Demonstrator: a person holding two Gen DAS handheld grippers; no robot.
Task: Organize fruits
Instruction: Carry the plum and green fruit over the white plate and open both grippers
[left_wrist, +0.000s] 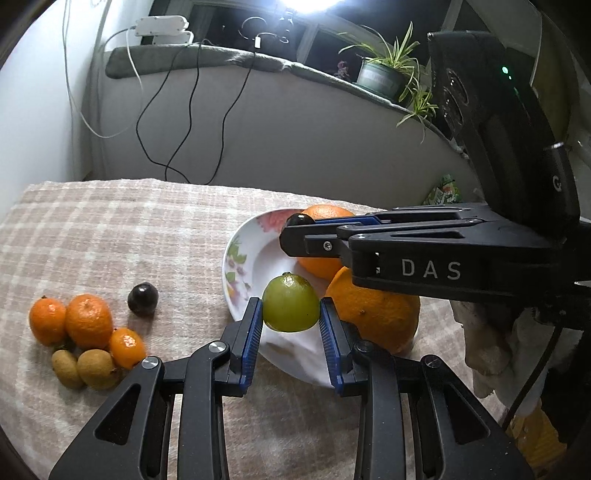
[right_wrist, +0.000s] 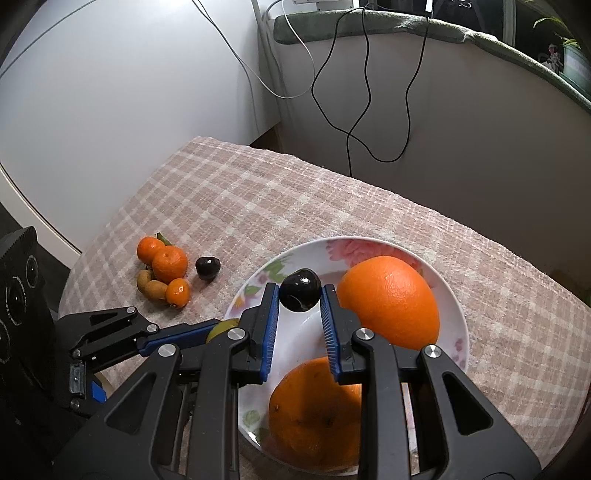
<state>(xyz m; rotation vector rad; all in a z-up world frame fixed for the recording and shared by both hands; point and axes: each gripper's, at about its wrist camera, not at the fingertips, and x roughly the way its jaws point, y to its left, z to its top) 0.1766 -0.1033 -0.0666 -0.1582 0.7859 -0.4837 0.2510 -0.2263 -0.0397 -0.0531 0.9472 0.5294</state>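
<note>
Over the checked tablecloth (right_wrist: 258, 195), left hand-held gripper (left_wrist: 291, 317) clamps a lime (left_wrist: 291, 307), right hand-held gripper (right_wrist: 300, 299) a cherry (right_wrist: 300, 290).

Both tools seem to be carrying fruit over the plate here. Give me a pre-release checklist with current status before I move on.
1. Left tool pinching the green fruit: ok, pads touch both its sides.
2. Right tool pinching the dark fruit: ok.
3. Both fruits over the plate: ok for the dark one; green one sits at the rim.
4. Bare spot in the plate beside the two oranges: ok.
5. Height above the plate: cannot tell.
6. Fruit left on the cloth: not ok, small cluster plus another dark fruit remain.
</note>
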